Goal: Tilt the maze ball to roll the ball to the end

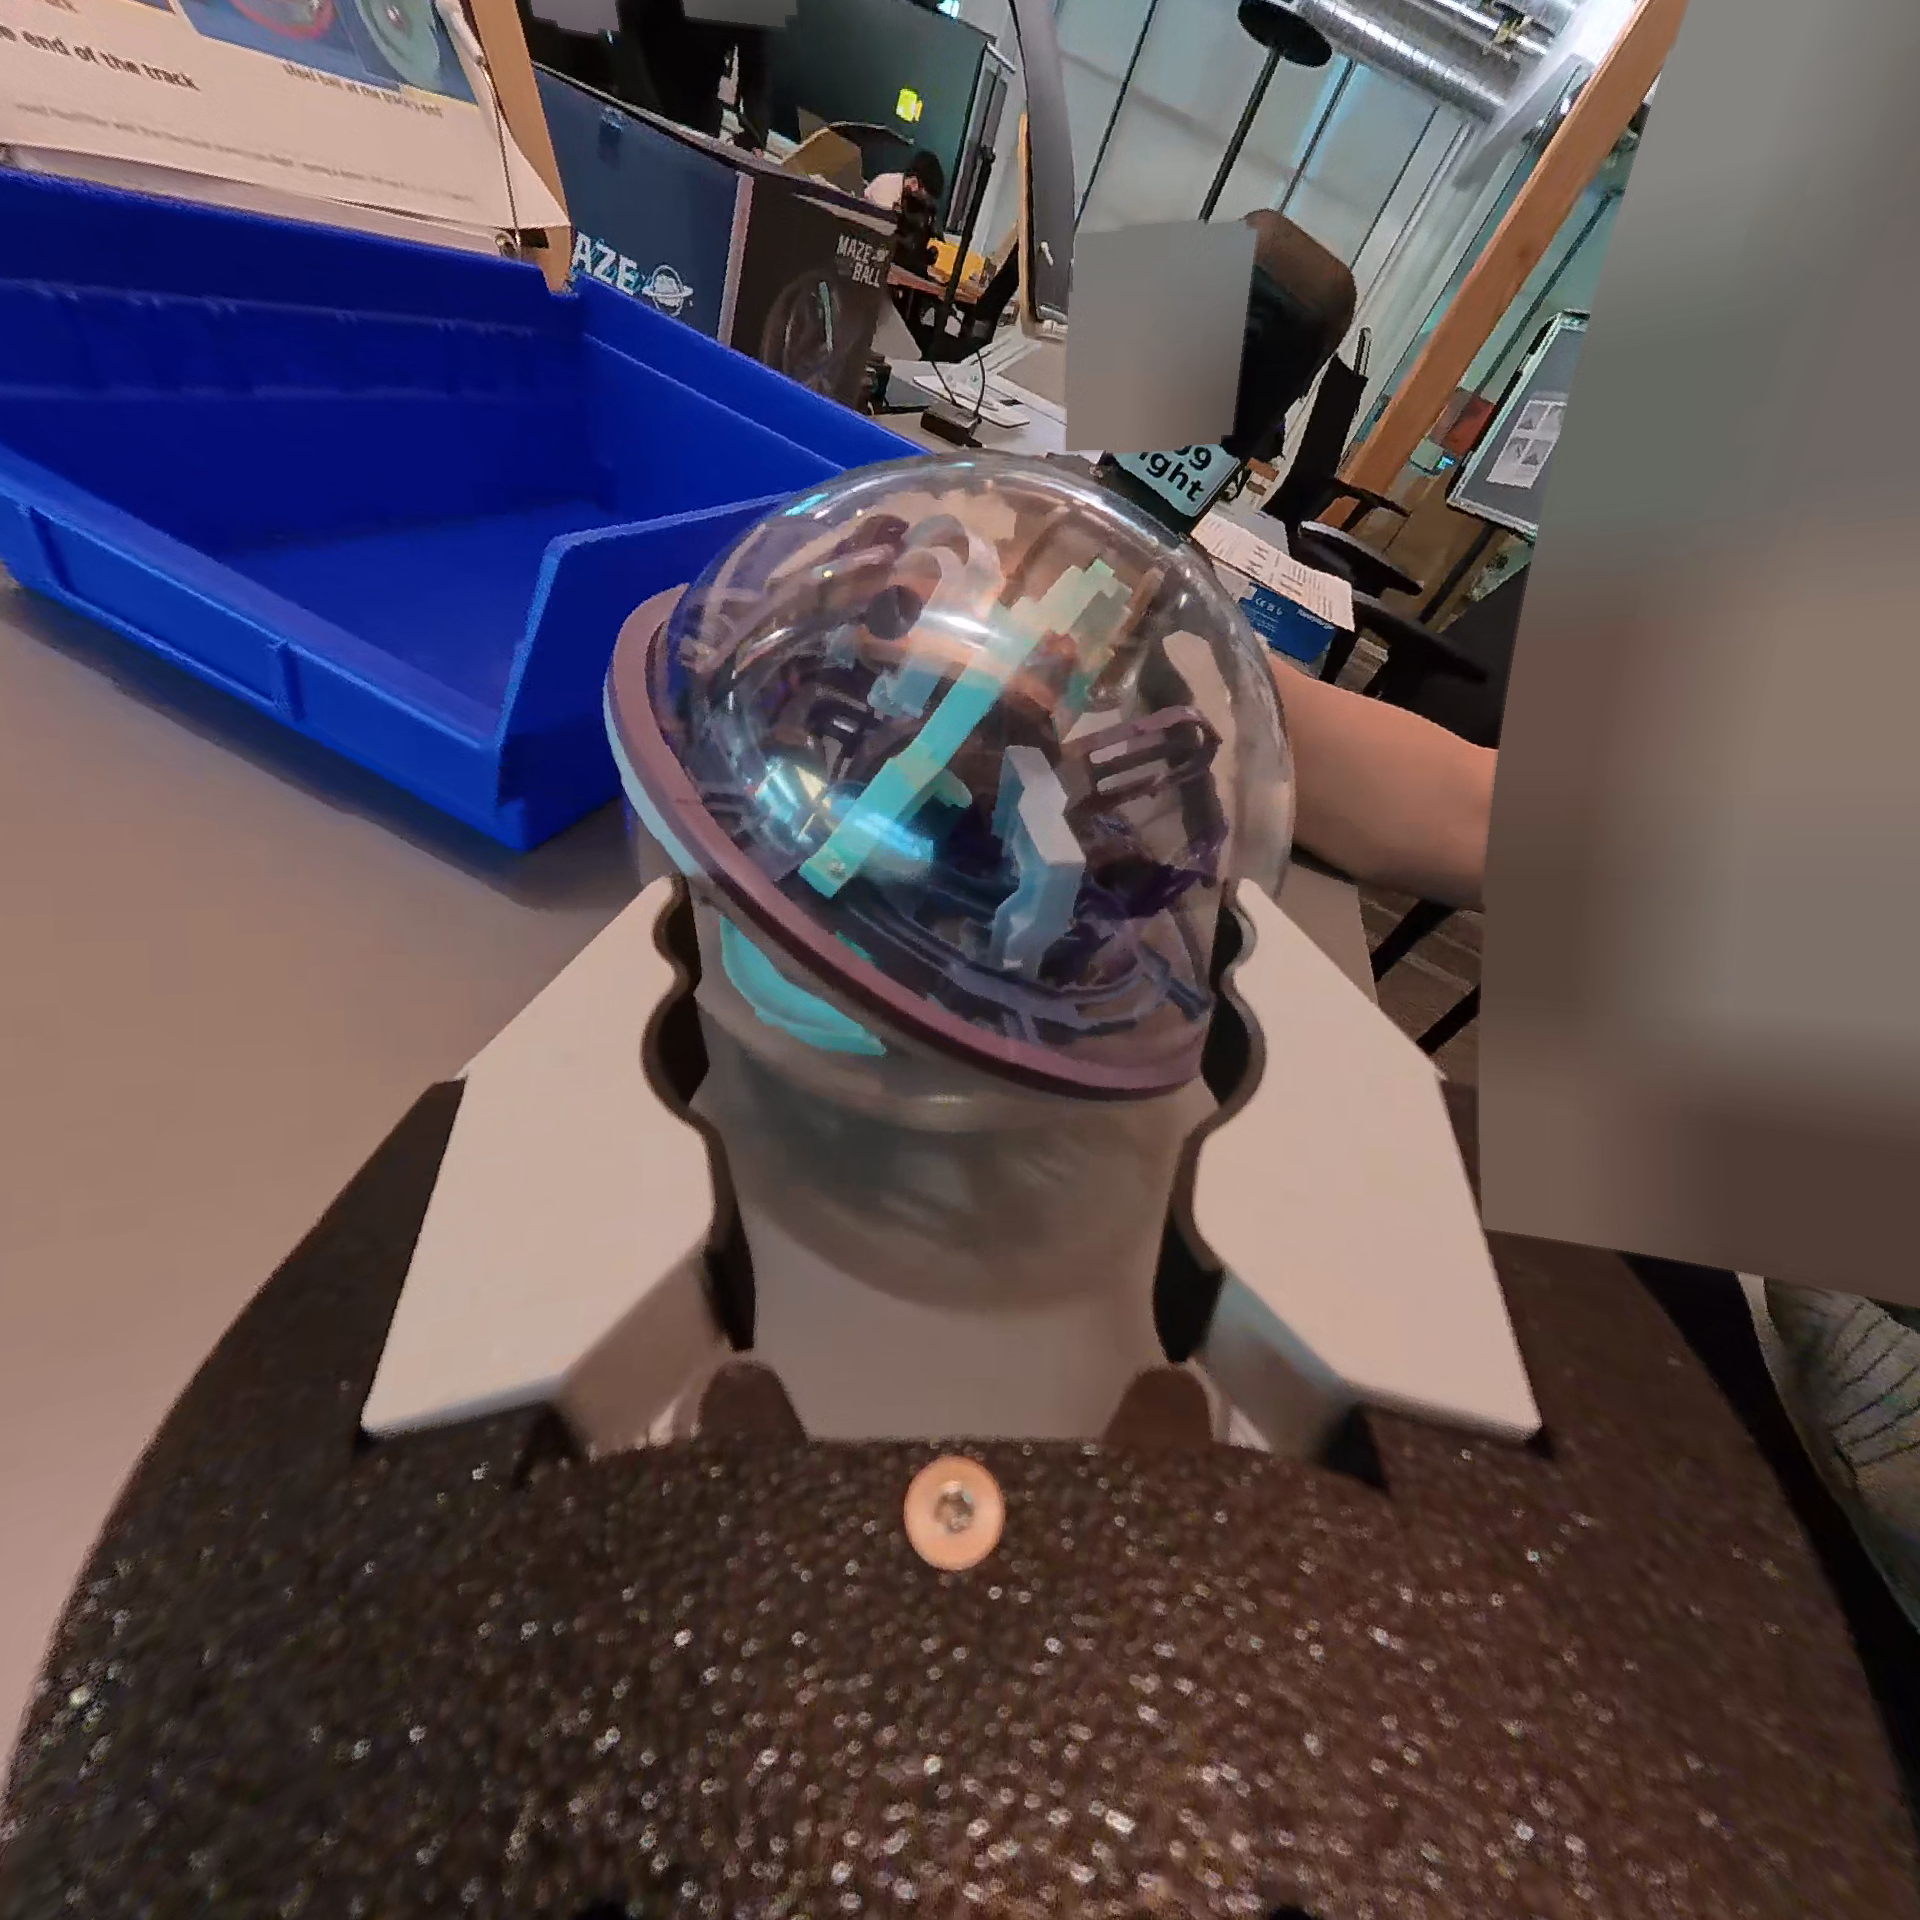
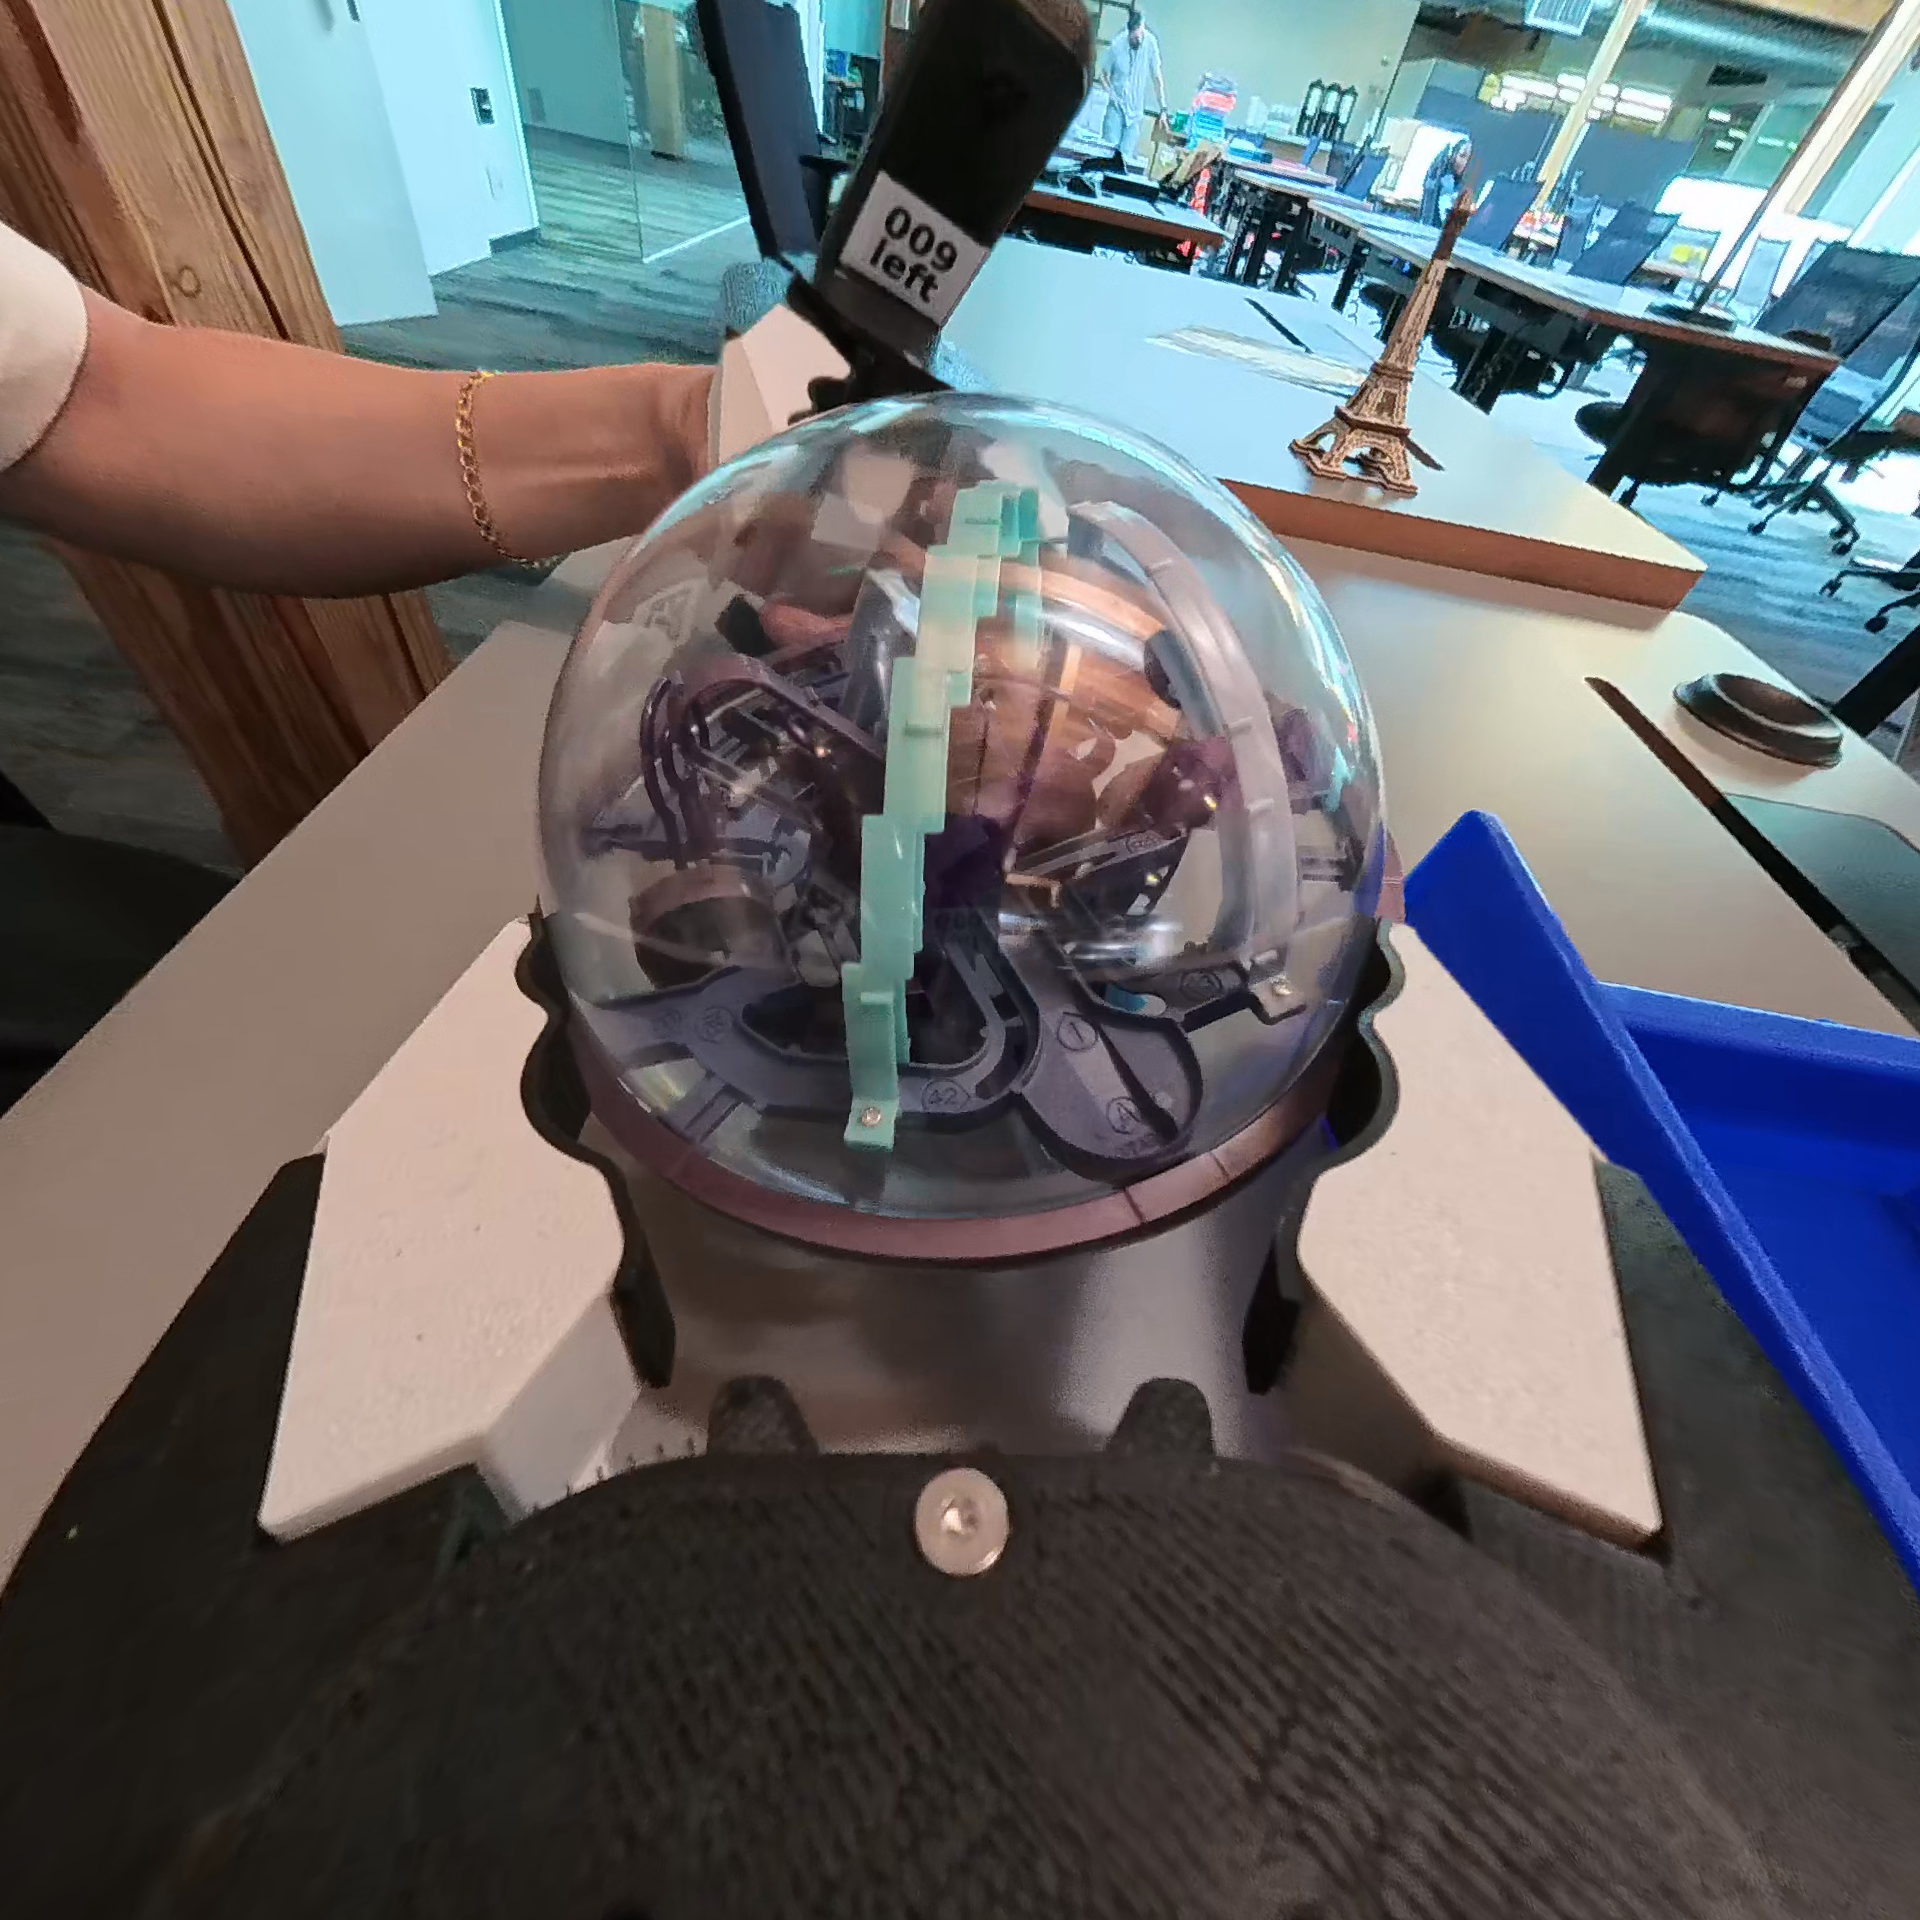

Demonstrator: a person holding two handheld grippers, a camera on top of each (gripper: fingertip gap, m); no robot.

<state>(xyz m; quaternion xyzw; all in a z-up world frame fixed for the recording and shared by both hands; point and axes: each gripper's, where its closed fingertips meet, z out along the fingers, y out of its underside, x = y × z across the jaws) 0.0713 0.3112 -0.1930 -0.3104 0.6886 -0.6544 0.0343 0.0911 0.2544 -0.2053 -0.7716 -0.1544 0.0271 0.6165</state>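
Up close in the left wrist view, the left gripper (image 1: 961,1039) pinches the maze ball (image 1: 961,790) between its two pale fingers (image 1: 582,1122), which press against the sphere's lower half just under its dark purple ring. The clear ball sits tilted, the ring slanting down to the right, with teal and purple tracks visible inside; the small ball that rolls along them cannot be made out. A blue bin (image 1: 312,499) rests on the grey table (image 1: 208,987) to the left, with printed sheets (image 1: 260,94) propped behind it and a dark box (image 1: 810,301) farther back. A person's forearm (image 1: 1382,779) shows just past the ball on the right, and the labelled end of the right gripper (image 1: 1179,473) peeks over the top of the sphere.

From the right wrist view, the right gripper (image 2: 961,1091) likewise clamps the maze ball (image 2: 961,810) from the opposite side, its fingers (image 2: 436,1195) snug against the sphere at the ring. A stepped teal track runs up the middle of the dome. Beyond the ball, the left gripper's (image 2: 790,364) dark body with a white label rises at the top, held by a hand (image 2: 644,447) wearing a gold bracelet (image 2: 478,468). The blue bin's (image 2: 1714,1091) corner enters at the right, and a small tower model (image 2: 1382,384) stands on the table (image 2: 260,935) behind.
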